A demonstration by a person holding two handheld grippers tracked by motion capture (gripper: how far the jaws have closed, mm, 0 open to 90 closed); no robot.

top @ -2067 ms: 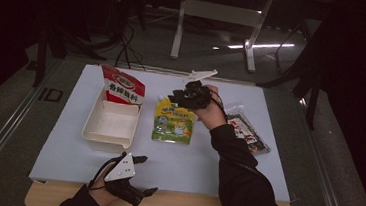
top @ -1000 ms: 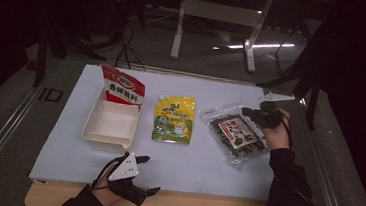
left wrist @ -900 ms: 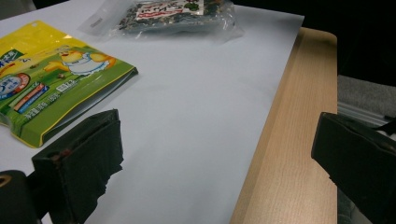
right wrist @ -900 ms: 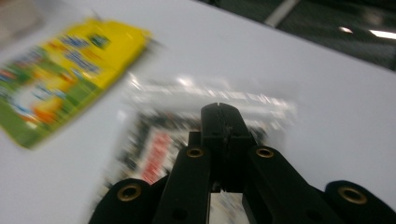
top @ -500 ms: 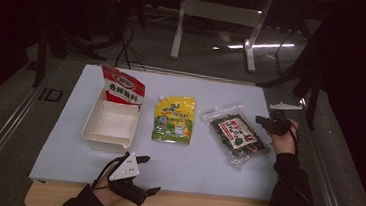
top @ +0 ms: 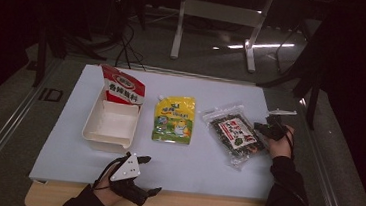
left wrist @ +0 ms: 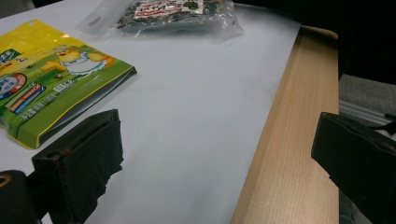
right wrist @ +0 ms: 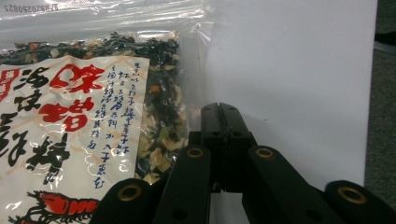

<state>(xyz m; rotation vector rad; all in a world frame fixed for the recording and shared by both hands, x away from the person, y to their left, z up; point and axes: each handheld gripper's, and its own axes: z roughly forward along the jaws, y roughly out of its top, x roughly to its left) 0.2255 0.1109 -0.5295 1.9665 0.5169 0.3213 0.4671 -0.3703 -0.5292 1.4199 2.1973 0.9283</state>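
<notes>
A clear bag of dark dried seaweed mix (top: 233, 132) with a white and red label lies on the white table right of centre. My right gripper (top: 265, 128) rests low at the bag's right edge. In the right gripper view the bag (right wrist: 88, 121) lies to the left, and the gripper (right wrist: 219, 114) is shut with its tips against the bag's clear rim; nothing shows between the jaws. My left gripper (top: 150, 174) sits at the table's near edge, open. In the left gripper view it (left wrist: 215, 163) stands wide over bare table and the wooden edge.
A yellow-green pouch (top: 173, 118) lies flat mid-table, and its corner (left wrist: 51, 88) is close to my left jaw. A white tray (top: 93, 125) stands to the left with a red and white packet (top: 121, 88) propped at its far end. The wooden table edge (left wrist: 294, 154) runs near me.
My right hand has travelled from above the yellow pouch over to the right and sunk down beside the seaweed bag. The left hand has stayed put.
</notes>
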